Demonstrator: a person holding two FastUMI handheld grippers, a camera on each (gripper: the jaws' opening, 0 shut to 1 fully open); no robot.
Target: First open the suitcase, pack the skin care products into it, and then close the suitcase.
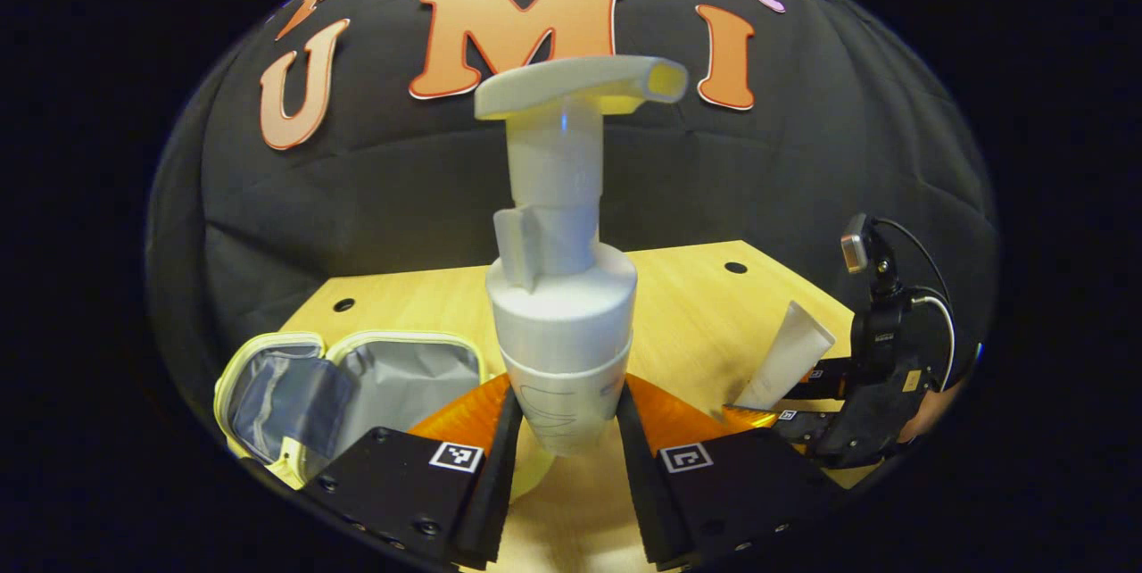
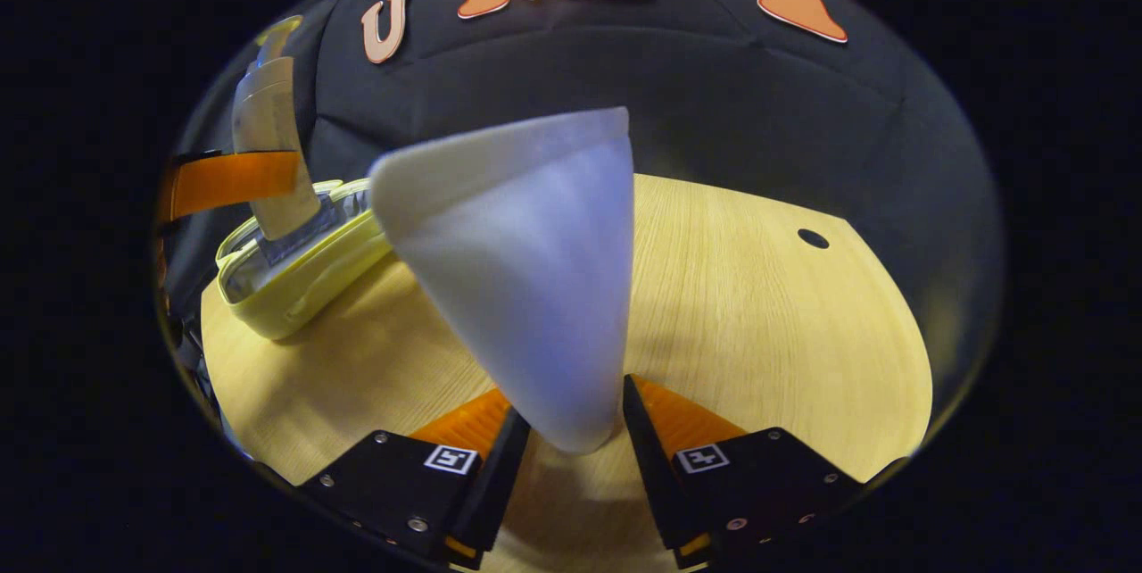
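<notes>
I hold the pump bottle (image 1: 562,350) upright in my left gripper (image 1: 565,430); both fingers press on its lower body, and its long axis goes straight up, with the nozzle pointing to 3 o'clock. The open suitcase (image 1: 352,394), a small pouch with a yellow rim and grey lining, lies on the wooden table (image 1: 687,305) at about 8 o'clock from this bottle, close beside my left finger. So I judge the left hand is the nearer one to pack first.

My right gripper (image 2: 571,439) is closed on a white tube (image 2: 526,278), which points up and away from the fingers. From this hand the suitcase (image 2: 299,278) lies at 10 o'clock, well apart, and the pump bottle (image 2: 268,145) hangs just above its opening, so it stands in the tube's way.
</notes>
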